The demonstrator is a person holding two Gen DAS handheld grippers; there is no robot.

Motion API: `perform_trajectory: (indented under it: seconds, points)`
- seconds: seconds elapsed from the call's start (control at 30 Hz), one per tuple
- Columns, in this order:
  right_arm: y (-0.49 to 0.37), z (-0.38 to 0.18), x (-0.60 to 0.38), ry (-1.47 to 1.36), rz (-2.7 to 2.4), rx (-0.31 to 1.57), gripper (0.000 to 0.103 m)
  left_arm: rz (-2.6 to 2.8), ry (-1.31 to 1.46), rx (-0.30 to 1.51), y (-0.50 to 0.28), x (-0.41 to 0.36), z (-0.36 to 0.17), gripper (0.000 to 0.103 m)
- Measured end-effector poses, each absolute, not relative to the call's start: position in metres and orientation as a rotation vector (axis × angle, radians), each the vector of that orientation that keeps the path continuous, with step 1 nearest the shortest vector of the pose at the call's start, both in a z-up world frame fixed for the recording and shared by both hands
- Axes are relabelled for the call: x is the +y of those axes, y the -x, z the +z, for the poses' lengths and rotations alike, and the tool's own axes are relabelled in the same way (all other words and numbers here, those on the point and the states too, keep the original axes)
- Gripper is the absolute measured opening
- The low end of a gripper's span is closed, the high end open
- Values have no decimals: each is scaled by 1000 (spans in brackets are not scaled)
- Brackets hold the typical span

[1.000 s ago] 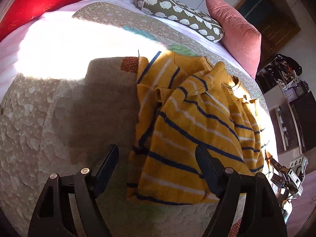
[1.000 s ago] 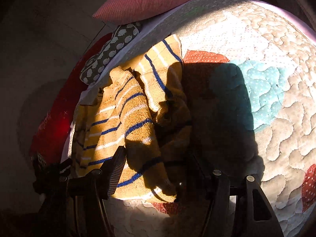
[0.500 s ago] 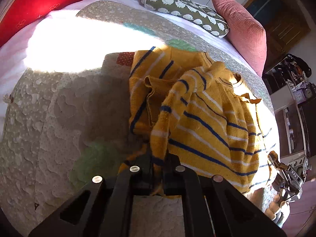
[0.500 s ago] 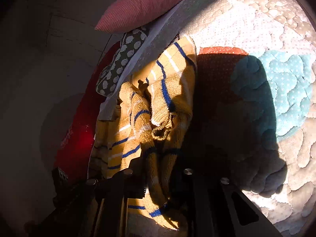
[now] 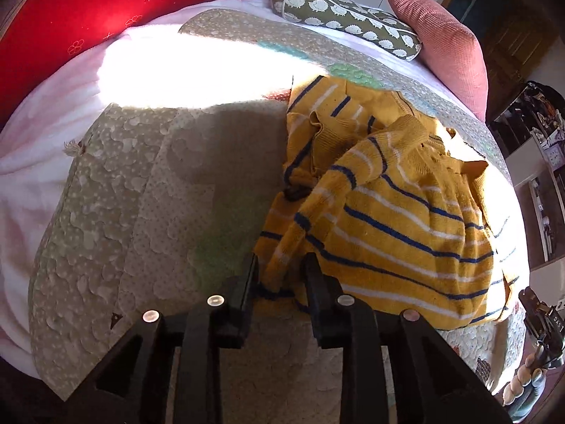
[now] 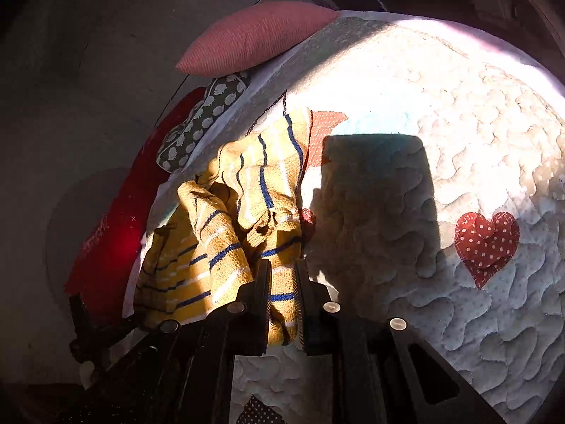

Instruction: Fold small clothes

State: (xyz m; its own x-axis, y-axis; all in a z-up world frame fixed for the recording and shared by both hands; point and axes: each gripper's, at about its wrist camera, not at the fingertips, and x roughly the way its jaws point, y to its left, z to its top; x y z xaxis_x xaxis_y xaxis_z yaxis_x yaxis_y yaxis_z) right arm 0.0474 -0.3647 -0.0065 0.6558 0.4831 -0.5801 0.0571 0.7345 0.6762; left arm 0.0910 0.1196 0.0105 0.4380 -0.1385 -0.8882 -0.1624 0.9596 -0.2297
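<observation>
On the bed's quilt (image 5: 116, 219), a yellow sweater (image 5: 406, 219) with blue and white stripes lies rumpled, partly doubled over itself, toward the right side of the left wrist view. Sun falls across quilt and knit; hard shadows cover the middle.

Left gripper (image 5: 280, 275): jaws narrow, a bunched edge of the sweater caught between them. They have just eased slightly wider after a tight close; fabric sits between the pads and appears pinched, lifted off the quilt at that point.

Right gripper (image 6: 282, 282): jaws likewise narrow, clamped on a striped fold of the sweater (image 6: 226, 240), a blue band visible in the gap. These also have just opened a little from a tighter close, cloth between them.

Background, left wrist view: red cushion (image 5: 88, 10) at far edge, olive patterned bolster (image 5: 346, 24), pink ribbed pillow (image 5: 441, 42) beside it. Right wrist view: red heart patch (image 6: 485, 243) on the quilt (image 6: 459, 141), well apart from the sweater.
</observation>
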Motion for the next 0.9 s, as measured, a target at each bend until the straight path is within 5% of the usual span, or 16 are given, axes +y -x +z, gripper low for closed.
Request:
perform_trajectory:
  seconds: [0.03, 0.1, 0.23, 0.37, 0.63, 0.67, 0.7, 0.8, 0.9]
  points:
    - [-46, 4, -356, -669, 280, 826, 49, -2, 332, 1116, -92, 124, 13, 26]
    - [-45, 24, -341, -550, 300, 803, 60, -19, 347, 1082, -86, 127, 22, 28]
    - [-63, 47, -302, -350, 343, 801, 60, 15, 274, 974, -69, 125, 52, 32]
    - [-101, 44, -262, -210, 372, 840, 60, -34, 165, 928, -81, 104, 70, 52]
    - [-170, 11, -210, 55, 330, 935, 59, -46, -111, 978, -163, 40, 32, 57]
    - [-176, 8, -208, 65, 335, 946, 52, -25, -144, 983, -172, 37, 26, 57]
    - [-182, 5, -209, 60, 340, 962, 12, -3, -179, 999, -182, 35, 19, 55]
    - [-200, 7, -218, 44, 335, 993, 8, 43, -194, 1064, -206, 41, 7, 4]
    - [-213, 18, -235, 16, 301, 963, 8, 28, -78, 1070, -221, 60, 15, 4]
